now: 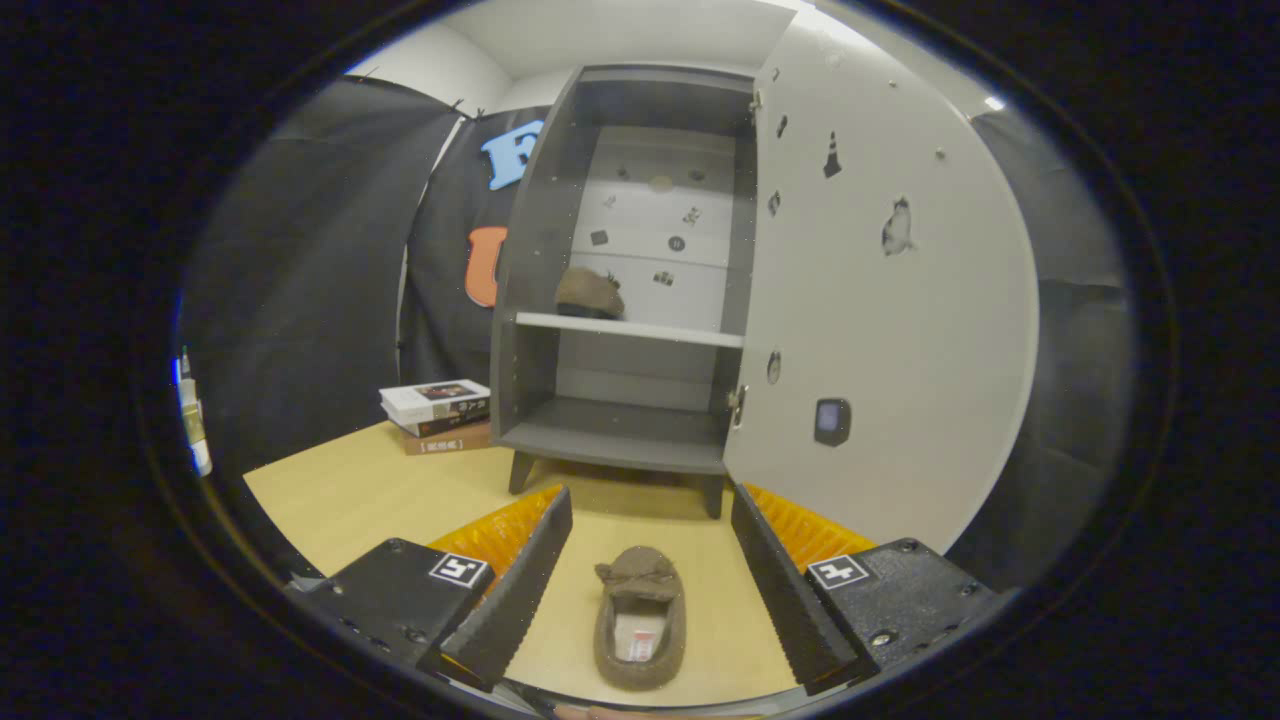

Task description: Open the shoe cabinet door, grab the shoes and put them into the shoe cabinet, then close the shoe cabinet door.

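A brown slipper (640, 617) lies on the wooden tabletop (350, 490), toe pointing toward the cabinet, between my two fingers. My gripper (650, 510) is open, its fingers wide apart on either side of the slipper without touching it. Just beyond the fingers stands the grey shoe cabinet (625, 300) with its white door (890, 300) swung open to the right. A second brown slipper (589, 293) rests on the cabinet's middle shelf (630, 330), at its left side. The bottom shelf (620, 430) holds nothing.
A stack of books (438, 415) sits on the table left of the cabinet. The open door reaches forward along the right side, close to my right finger. Black cloth walls surround the table.
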A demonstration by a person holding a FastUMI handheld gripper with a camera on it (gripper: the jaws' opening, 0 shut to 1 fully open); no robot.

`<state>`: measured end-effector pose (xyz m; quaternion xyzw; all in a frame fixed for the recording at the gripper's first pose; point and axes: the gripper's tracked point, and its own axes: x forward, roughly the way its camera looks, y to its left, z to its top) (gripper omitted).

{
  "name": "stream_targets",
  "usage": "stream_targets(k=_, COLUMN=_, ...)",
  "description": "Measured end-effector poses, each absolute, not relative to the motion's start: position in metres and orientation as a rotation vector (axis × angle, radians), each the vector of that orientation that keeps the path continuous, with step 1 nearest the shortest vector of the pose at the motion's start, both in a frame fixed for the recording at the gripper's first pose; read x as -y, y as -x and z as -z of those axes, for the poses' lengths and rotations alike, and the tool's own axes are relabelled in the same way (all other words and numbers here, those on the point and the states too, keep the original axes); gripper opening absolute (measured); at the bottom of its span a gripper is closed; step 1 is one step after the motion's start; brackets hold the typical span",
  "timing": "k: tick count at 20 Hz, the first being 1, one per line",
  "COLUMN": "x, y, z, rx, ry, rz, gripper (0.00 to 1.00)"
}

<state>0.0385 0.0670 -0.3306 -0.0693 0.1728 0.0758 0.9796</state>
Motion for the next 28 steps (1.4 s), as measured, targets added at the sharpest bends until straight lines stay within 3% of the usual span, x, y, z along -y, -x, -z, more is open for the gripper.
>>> stream_targets(k=8, x=-0.081, y=-0.035, z=0.441, rx=-0.632, ry=0.141, rz=-0.134, gripper=0.87)
stream_targets(k=11, x=-0.087, y=-0.042, z=0.472, rx=-0.728, ry=0.119, rz=-0.14, gripper=0.65)
stream_targets(k=13, x=-0.084, y=-0.051, z=0.496, rx=-0.795, ry=0.131, rz=-0.116, gripper=0.59)
stream_targets(k=14, x=-0.082, y=-0.054, z=0.504, rx=-0.824, ry=0.127, rz=-0.109, gripper=0.51)
stream_targets(k=15, x=-0.085, y=-0.062, z=0.508, rx=-0.828, ry=0.118, rz=-0.116, gripper=0.36)
stream_targets(k=16, x=-0.082, y=-0.067, z=0.511, rx=-0.832, ry=0.114, rz=-0.105, gripper=0.33)
stream_targets(k=17, x=-0.08, y=-0.069, z=0.51, rx=-0.834, ry=0.085, rz=-0.102, gripper=0.23)
stream_targets(k=19, x=-0.081, y=-0.07, z=0.51, rx=-0.837, ry=0.056, rz=-0.118, gripper=0.1)
stream_targets(k=28, x=-0.101, y=-0.049, z=0.446, rx=-0.733, ry=0.048, rz=-0.23, gripper=0.09)
